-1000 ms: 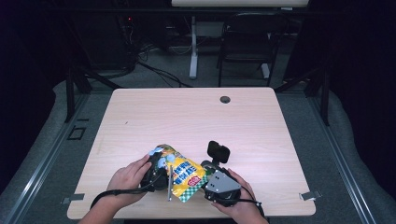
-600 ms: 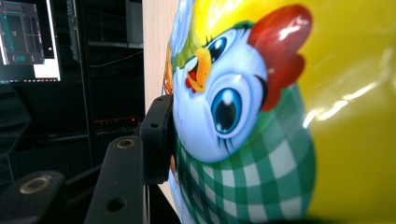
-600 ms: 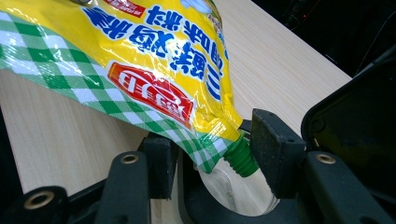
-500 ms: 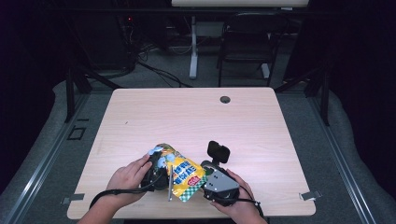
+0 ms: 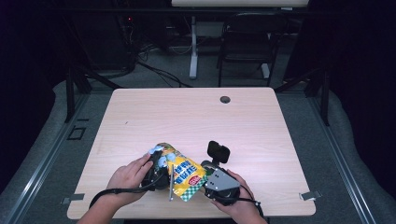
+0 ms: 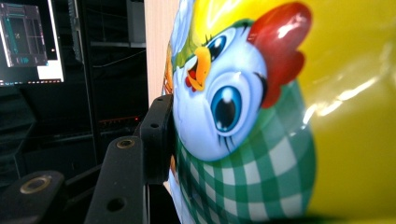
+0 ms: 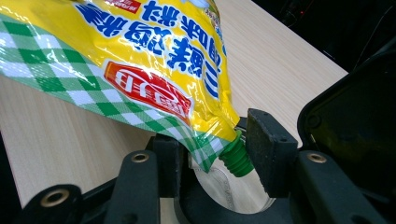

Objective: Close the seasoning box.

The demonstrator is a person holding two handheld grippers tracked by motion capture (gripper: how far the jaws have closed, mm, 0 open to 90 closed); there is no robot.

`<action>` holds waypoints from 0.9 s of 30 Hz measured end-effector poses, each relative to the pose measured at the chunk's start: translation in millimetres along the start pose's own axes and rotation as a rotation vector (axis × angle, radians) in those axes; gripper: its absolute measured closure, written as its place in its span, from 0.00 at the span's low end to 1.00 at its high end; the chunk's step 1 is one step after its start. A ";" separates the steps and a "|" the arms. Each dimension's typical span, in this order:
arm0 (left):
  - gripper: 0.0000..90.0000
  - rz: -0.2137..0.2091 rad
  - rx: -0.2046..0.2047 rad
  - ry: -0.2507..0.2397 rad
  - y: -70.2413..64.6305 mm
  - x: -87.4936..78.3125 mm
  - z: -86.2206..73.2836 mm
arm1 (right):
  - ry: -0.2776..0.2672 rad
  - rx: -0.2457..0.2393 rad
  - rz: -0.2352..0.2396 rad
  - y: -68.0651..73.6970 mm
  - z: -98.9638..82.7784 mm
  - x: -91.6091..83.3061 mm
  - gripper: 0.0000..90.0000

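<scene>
A yellow pouch (image 5: 181, 171) with a cartoon chicken, green checks and a green screw cap (image 7: 236, 158) is held just above the front of the wooden table (image 5: 187, 116). My left gripper (image 5: 159, 168) is shut on the chicken end; in the left gripper view one pad (image 6: 159, 135) presses the foil and the pouch (image 6: 261, 116) hides the other jaw. My right gripper (image 7: 217, 154) has just been closing around the cap. The cap lies against one pad (image 7: 266, 149), a gap remains on the other side, and the pouch (image 7: 154, 56) hangs over it.
A round cable hole (image 5: 225, 99) sits near the table's far edge. Beyond the table stand a chair (image 5: 250, 42) and desk legs with cables on the floor. A lit monitor (image 6: 28, 42) shows off to the side in the left gripper view.
Both hands and the pouch stay where they were at the table's front edge; no visible shift in the high view.
</scene>
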State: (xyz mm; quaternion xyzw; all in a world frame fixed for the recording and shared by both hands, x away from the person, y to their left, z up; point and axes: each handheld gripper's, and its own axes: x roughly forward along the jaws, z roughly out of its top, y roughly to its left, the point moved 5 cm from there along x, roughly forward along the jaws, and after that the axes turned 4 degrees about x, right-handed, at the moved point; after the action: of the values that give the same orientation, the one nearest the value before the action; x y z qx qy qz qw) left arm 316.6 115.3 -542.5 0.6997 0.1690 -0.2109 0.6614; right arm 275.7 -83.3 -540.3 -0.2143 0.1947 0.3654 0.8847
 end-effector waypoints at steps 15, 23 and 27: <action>0.60 0.013 0.024 0.005 3.0 -0.7 1.4 | 0.009 -0.044 -0.032 2.2 -0.5 0.4 0.70; 0.60 0.008 0.027 0.007 4.1 -1.4 1.9 | 0.006 -0.044 -0.037 2.2 -0.8 -0.4 0.70; 0.60 0.001 0.041 0.014 4.8 -2.0 2.5 | 0.009 -0.039 -0.035 2.0 -1.3 -0.5 0.70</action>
State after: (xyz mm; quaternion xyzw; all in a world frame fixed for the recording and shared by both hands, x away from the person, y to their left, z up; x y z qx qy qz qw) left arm 317.2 112.6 -537.5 0.7147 0.1689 -0.2088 0.6458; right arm 273.7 -83.0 -541.6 -0.2363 0.1875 0.3526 0.8858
